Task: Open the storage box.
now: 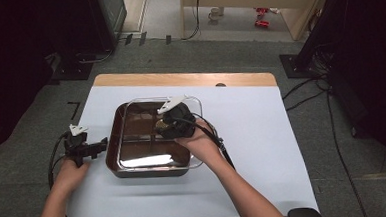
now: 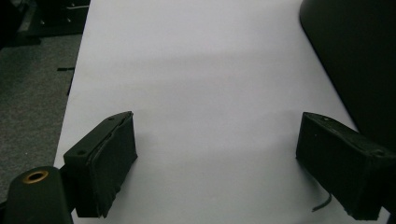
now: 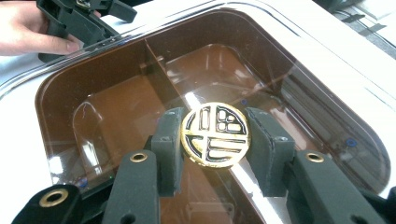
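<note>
One square brown box (image 1: 113, 142), clear glossy lid (image 3: 327, 93), sits mid-table on white paper (image 1: 263, 150). Right gripper (image 3: 215, 140) clamps the lid's one round gold-and-black knob (image 3: 215, 134). Left gripper (image 2: 217, 154) rests beside the box, jaws spread wide, holding nothing.

No readable words, brand names or numbers appear anywhere; the one sign is a round gold-and-black emblem (image 3: 215, 135) at the centre of the clear plastic lid (image 3: 327, 112) covering a brown square divided tray (image 3: 60, 93); its black field carries gold geometric strokes resembling a stylised character, whose meaning cannot be made out; in the high view the emblem (image 1: 160, 124) is too small to read.
</note>
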The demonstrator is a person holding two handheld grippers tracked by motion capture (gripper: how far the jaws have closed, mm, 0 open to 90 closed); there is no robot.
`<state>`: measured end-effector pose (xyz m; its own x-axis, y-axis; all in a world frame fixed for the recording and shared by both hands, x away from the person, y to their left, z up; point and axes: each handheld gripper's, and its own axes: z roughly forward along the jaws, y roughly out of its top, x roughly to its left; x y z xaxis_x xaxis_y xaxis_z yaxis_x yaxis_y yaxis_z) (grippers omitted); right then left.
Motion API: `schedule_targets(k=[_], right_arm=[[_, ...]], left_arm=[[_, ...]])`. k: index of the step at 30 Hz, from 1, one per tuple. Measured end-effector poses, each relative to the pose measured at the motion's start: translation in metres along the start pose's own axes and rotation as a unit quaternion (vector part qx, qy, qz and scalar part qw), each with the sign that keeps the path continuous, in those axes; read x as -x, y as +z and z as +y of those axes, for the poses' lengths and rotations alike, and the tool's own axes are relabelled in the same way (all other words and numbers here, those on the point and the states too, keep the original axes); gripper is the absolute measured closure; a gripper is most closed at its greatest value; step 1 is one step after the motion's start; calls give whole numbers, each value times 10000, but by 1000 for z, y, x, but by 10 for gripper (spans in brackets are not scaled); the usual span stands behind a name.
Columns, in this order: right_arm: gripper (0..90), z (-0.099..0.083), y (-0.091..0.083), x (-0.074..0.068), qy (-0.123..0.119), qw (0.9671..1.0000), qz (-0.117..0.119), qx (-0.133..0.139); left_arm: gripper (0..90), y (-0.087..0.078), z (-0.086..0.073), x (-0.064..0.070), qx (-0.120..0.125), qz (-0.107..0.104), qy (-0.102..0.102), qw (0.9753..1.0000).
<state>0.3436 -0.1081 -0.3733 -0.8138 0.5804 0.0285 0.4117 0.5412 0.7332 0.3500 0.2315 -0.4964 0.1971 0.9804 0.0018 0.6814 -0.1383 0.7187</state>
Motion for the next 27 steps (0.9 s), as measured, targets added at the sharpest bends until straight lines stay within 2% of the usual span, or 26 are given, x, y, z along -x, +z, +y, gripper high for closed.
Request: schedule_targets(k=[12, 18, 23, 27], right_arm=[[588, -29, -32, 21, 242, 9996, -113, 112], [588, -48, -49, 33, 359, 9988, -313, 107], [588, -66, -64, 48, 608, 9967, -525, 104], [588, -80, -72, 58, 644, 9957, -651, 119]], left_arm=[[121, 0, 0, 0, 0, 0, 1, 10000], [121, 0, 0, 0, 1, 1, -1, 10000], [121, 0, 0, 0, -1, 2, 4, 10000], [121, 0, 0, 0, 9, 4, -1, 10000]])
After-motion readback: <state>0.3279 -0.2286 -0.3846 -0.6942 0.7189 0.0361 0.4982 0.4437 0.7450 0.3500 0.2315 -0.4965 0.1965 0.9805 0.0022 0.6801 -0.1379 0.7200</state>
